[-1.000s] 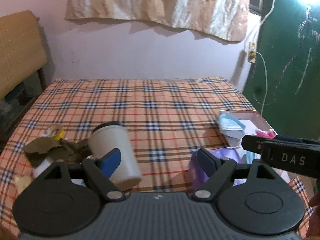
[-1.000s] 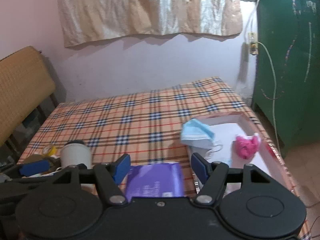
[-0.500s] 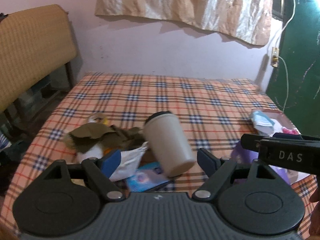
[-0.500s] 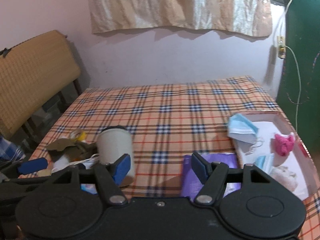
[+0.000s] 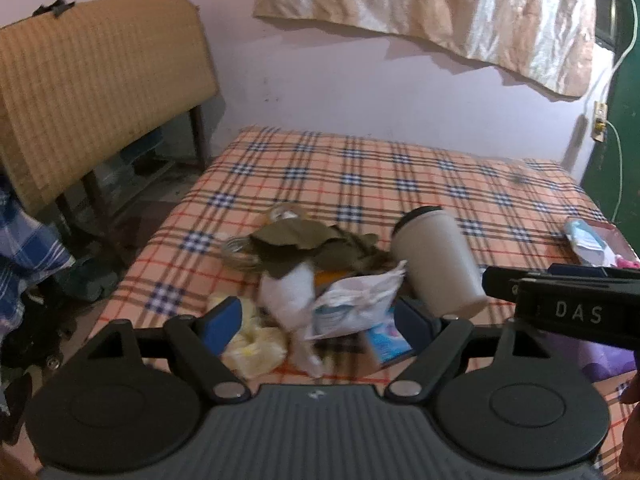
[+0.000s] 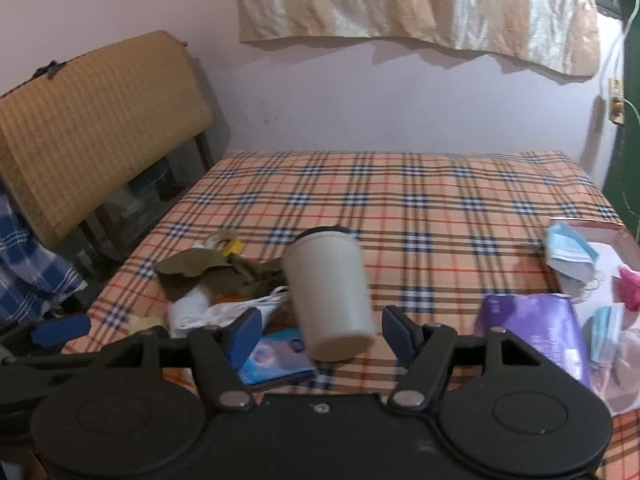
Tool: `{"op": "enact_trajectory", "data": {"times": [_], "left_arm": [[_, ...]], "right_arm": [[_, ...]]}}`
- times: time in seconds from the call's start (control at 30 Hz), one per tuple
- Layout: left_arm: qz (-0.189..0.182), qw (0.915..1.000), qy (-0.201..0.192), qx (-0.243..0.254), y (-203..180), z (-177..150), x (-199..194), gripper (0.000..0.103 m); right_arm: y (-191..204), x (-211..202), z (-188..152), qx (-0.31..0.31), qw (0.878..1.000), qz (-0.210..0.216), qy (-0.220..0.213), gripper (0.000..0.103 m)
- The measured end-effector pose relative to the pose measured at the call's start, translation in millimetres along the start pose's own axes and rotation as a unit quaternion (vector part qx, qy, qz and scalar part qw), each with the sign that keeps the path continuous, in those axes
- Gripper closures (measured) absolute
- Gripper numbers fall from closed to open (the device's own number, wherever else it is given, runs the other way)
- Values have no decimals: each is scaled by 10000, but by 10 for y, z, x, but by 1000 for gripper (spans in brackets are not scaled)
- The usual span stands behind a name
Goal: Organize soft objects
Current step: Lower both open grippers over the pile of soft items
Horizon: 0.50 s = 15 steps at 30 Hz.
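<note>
A plaid bedspread (image 6: 400,200) carries everything: a heap of soft things at its near left corner, and a shallow box (image 6: 624,240) at the right edge that already has a blue face mask (image 6: 568,250) and a pink scrap (image 6: 630,284) in it. Beside the box lies a purple pack (image 6: 536,320).

The white cup (image 6: 332,292) stands upside down right against the heap, and it is the likeliest trouble: a reach for the cloth can clip it and send it rolling.

The olive cloth (image 5: 304,246) drapes over a white sock (image 5: 290,292), a crumpled white mask (image 5: 356,304) and a pale yellow piece (image 5: 256,344), so one pinch may drag several up together and drop some on the way.

The left gripper (image 5: 316,316) and right gripper (image 6: 320,328) both stand wide apart, holding nothing, above the heap and close together, so they may collide.
</note>
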<state>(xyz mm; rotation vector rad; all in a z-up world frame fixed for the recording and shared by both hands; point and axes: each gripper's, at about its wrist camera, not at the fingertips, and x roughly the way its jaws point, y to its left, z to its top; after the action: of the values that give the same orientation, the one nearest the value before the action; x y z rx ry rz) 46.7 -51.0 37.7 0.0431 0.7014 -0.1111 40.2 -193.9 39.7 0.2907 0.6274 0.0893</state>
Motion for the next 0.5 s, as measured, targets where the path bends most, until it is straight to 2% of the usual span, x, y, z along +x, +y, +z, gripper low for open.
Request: {"op": "enact_trajectory", "data": {"times": [0.2, 0.5], "left_arm": [[129, 9998, 43, -114, 192, -20, 15, 17], [111, 9995, 212, -220, 424, -195, 211, 17]], "right_arm": [[237, 126, -1, -106, 9998, 150, 72, 24], [410, 351, -107, -209, 9990, 327, 207, 24]]}}
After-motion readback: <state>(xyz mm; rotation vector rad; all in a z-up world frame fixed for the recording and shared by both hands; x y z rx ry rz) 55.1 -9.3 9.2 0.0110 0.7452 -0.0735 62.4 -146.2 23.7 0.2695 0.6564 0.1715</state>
